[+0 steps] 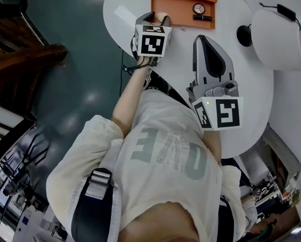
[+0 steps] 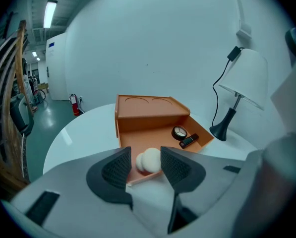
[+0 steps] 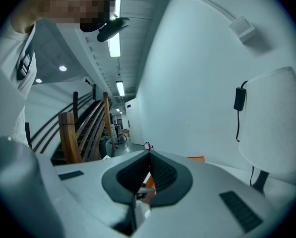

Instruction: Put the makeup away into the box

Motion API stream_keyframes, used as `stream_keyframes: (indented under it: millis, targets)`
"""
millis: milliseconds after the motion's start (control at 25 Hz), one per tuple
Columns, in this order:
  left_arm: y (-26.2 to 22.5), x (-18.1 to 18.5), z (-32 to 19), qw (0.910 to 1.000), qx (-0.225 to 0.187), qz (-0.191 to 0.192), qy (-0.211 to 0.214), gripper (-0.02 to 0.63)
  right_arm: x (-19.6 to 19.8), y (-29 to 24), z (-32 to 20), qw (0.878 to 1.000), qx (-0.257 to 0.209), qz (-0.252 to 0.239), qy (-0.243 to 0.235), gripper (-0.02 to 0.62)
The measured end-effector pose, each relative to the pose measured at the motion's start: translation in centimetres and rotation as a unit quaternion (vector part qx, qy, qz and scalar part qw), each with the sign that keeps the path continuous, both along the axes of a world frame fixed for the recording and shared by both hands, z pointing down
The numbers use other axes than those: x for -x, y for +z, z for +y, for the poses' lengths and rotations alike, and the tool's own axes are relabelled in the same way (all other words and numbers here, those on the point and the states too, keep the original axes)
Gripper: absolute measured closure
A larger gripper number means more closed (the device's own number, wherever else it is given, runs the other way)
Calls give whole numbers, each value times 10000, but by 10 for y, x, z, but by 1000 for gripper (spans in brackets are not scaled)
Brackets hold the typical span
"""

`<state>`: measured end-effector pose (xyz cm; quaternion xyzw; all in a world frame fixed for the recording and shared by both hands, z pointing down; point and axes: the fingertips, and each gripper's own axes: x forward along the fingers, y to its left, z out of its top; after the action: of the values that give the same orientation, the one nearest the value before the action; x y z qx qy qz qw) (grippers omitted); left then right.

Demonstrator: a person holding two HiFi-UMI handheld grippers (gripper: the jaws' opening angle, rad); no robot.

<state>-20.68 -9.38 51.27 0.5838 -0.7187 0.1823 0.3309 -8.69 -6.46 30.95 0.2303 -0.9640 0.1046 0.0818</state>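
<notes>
An orange box (image 2: 152, 114) stands open on the round white table, its raised lid behind the tray. In the tray lie a round compact (image 2: 179, 132) and a black tube (image 2: 189, 141). Two white puffs (image 2: 148, 161) rest at the tray's front edge, between the jaws of my left gripper (image 2: 145, 154). A gap shows beside the left pad, so the jaws stand open around the puffs. In the head view the left gripper (image 1: 157, 19) is at the box's (image 1: 183, 1) front left corner. My right gripper (image 1: 203, 39) hovers over the table to the right, jaws shut and empty.
A lamp with a white shade (image 1: 281, 34), black base (image 1: 244, 35) and a cord stands on the table (image 1: 256, 95) to the right of the box. The table's curved edge drops to a dark floor on the left. A wooden staircase is beyond.
</notes>
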Motion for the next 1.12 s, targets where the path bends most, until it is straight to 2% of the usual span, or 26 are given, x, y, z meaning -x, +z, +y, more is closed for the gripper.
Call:
stream_keyframes:
  millis: [160, 400, 760, 880, 960, 1040, 1120]
  targets:
    - [-9, 0, 0, 9998, -163, 44, -90, 400, 0, 2, 1, 10000, 13, -4, -2, 591]
    - [-37, -4, -1, 9988, -464, -134, -26, 400, -1, -2, 3, 10000, -14, -34, 5, 591]
    - [-107, -8, -10, 9909, -1308, -319, -42, 400, -7, -15, -1, 9996, -220, -101, 146, 591]
    - [-154, -16, -12, 9810, -1861, -525, 124, 408, -13, -29, -11, 9985, -381, -237, 308, 591]
    - [-190, -26, -14, 9707, -2258, -754, 328, 411, -21, -41, -19, 9970, -476, -373, 477, 591]
    - [-229, -41, -13, 9548, -2749, -987, 552, 431, -31, -55, -27, 9945, -570, -542, 687, 591]
    - [-269, -63, -10, 9324, -3362, -1117, 721, 472, -49, -72, -31, 9906, -672, -735, 940, 591]
